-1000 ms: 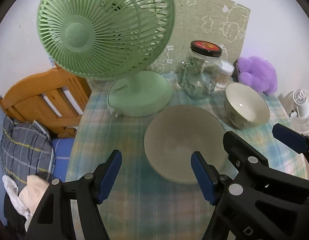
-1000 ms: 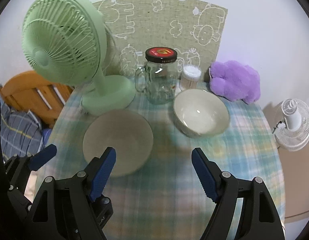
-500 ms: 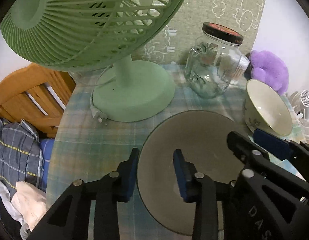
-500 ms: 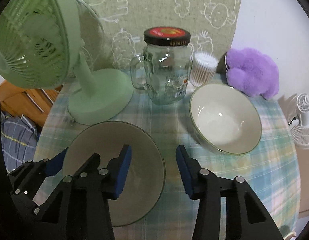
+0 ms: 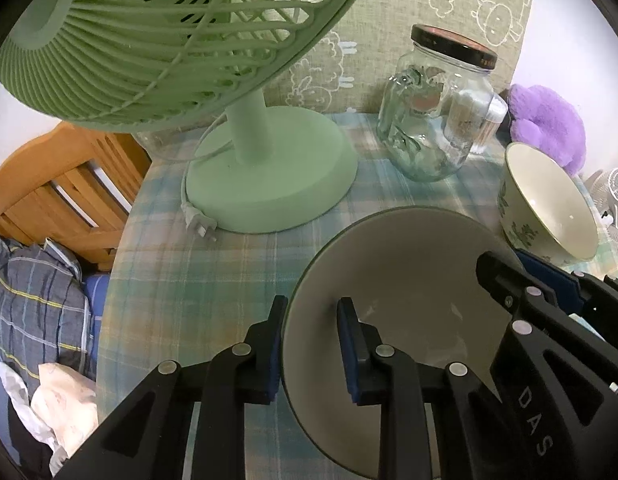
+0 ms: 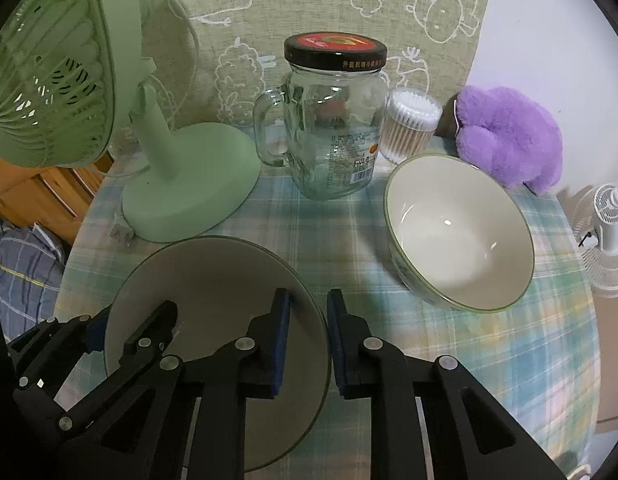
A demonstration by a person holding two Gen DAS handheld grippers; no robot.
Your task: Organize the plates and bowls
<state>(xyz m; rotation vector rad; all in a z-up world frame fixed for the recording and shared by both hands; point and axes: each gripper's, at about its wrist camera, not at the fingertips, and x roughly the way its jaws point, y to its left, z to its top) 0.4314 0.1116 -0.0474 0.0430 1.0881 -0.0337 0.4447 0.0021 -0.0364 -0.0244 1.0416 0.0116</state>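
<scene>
A: What containers are on the worktop, and what is in them?

B: In the right wrist view a clear glass jar with a handle and a black lid stands at twelve o'clock; it looks empty, only reflections and a label showing. Touching it at its three o'clock is a small clear tub of cotton swabs, packed full. The white bowl sits at two o'clock, tilted a little, nothing in it.

A: And the plate?

B: The grey plate lies at eight o'clock on the checked cloth, empty, matte, with a thin dark rim, just in front of the green fan base. The bowl has a green rim line and a leaf pattern on its outer wall, seen in the left wrist view.

A: The jaws?

B: The left gripper straddles the plate's rim at its nine o'clock, one pad outside and one inside, jaws closing, a gap remaining at the inner pad. The right gripper straddles the rim at the plate's three o'clock, jaws closing as well, nearly together; I cannot tell whether its pads already press.

A: Anything else nearby?

B: A purple plush toy at one o'clock, behind the bowl.
</scene>
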